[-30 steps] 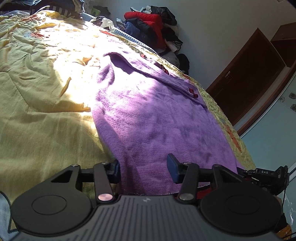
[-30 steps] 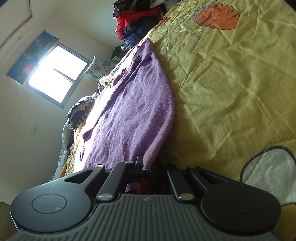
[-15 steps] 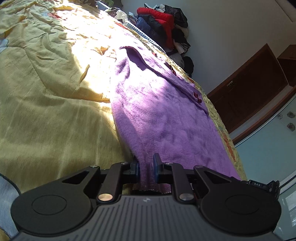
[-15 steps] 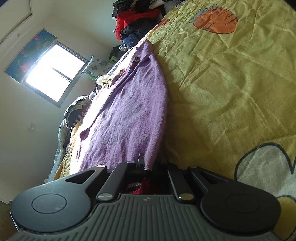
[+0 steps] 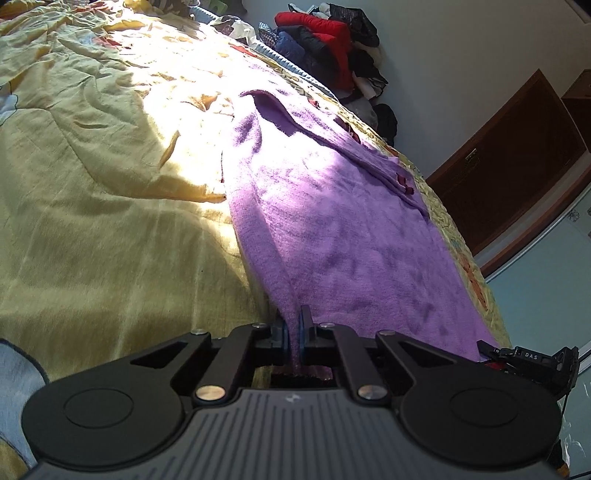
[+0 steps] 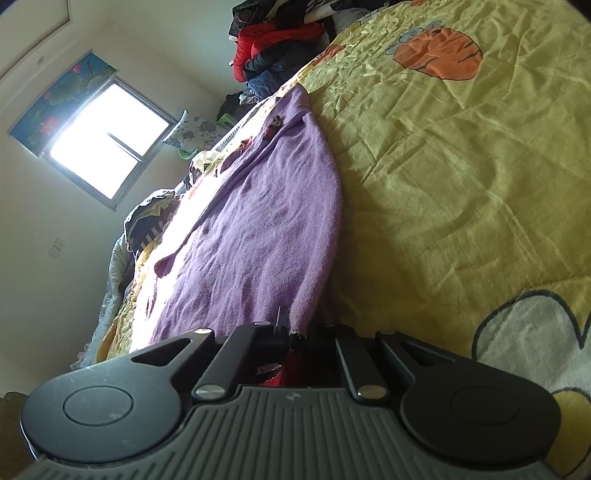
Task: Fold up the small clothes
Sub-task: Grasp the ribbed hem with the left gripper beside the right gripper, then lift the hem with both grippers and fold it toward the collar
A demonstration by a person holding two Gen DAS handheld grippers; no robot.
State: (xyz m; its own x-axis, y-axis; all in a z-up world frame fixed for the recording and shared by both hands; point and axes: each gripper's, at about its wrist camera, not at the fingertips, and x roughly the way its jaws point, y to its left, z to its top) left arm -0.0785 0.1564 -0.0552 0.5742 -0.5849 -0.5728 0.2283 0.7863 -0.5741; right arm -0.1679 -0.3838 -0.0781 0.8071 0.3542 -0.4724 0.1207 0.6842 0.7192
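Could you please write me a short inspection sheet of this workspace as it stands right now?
Surface: wrinkled yellow quilted bedspread with cartoon prints, partly sunlit.
Job's things: purple knitted sweater lying spread flat, its near hem pinched at two spots.
Clutter: pile of red and dark clothes at the far end of the bed; a second heap of clothes under the window.
Grippers: left hand-held gripper shut on the hem; right hand-held gripper shut on the hem's other corner.
Cables: nothing seen.
Surroundings: bright window, brown wooden door, pale walls.
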